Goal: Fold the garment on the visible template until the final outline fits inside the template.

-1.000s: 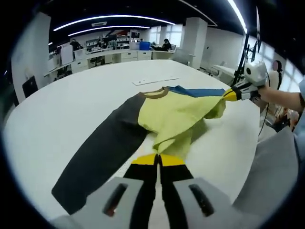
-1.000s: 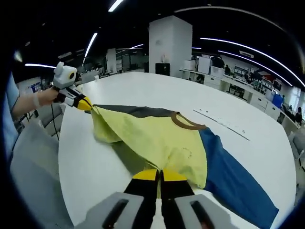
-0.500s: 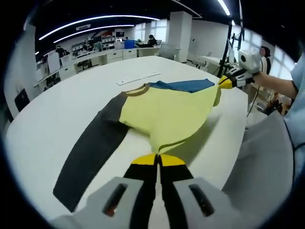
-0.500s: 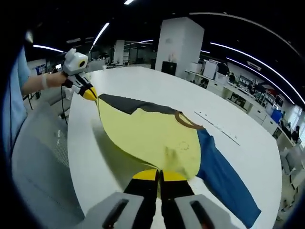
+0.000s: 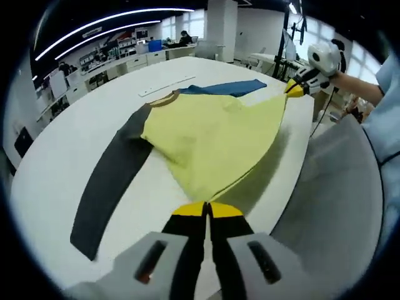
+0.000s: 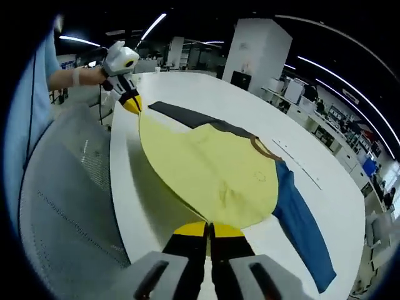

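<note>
An open-plan office: rows of desks (image 5: pixel 134 59), ceiling strip lights (image 5: pixel 106 22), white pillars (image 6: pixel 256 59)

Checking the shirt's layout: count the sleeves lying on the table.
2. The dark sleeve lies flat toward the left claw's side; the blue sleeve lies flat toward the right claw's side.

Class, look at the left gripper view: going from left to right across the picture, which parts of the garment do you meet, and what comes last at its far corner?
Dark grey sleeve → yellow body of the garment → right gripper clamped on the garment's corner → person's hand holding that gripper.
</note>
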